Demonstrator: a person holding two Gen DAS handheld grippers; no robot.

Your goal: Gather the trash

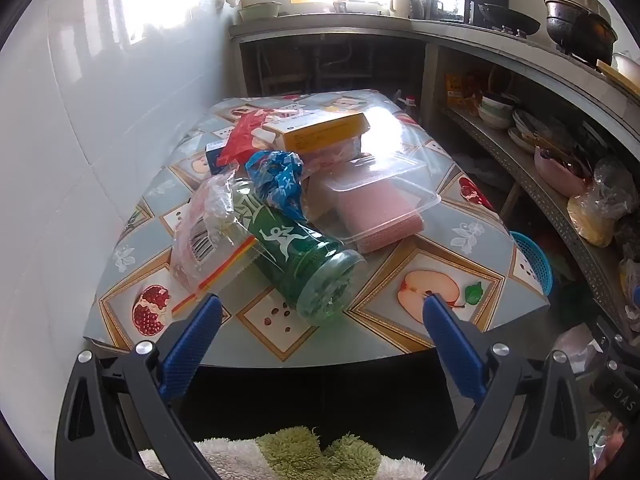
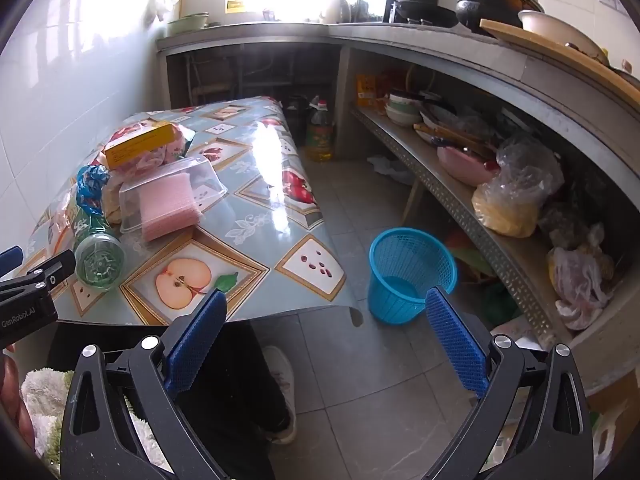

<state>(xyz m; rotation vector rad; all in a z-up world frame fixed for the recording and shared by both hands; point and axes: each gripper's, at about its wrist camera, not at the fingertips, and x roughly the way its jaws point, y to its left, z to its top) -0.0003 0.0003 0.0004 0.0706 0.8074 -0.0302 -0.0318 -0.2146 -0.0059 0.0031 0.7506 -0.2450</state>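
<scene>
A pile of trash lies on the table [image 1: 400,336]: a green plastic bottle [image 1: 304,264] on its side, a clear zip bag [image 1: 208,232], a crumpled blue bag [image 1: 276,180], a clear plastic box [image 1: 372,196] over a pink pad, a yellow carton [image 1: 320,130] and a red wrapper [image 1: 240,140]. My left gripper [image 1: 322,304] is open, just in front of the bottle's base. My right gripper [image 2: 326,300] is open and empty over the floor by the table's corner. A blue mesh bin [image 2: 408,272] stands on the floor to its right. The bottle [image 2: 96,256] also shows in the right wrist view.
A long metal shelf [image 2: 460,204] with bowls and plastic bags runs along the right. An oil bottle [image 2: 320,132] stands on the floor behind the table. A white tiled wall [image 1: 100,120] borders the table's left side. A person's shoe [image 2: 280,392] is on the floor tiles.
</scene>
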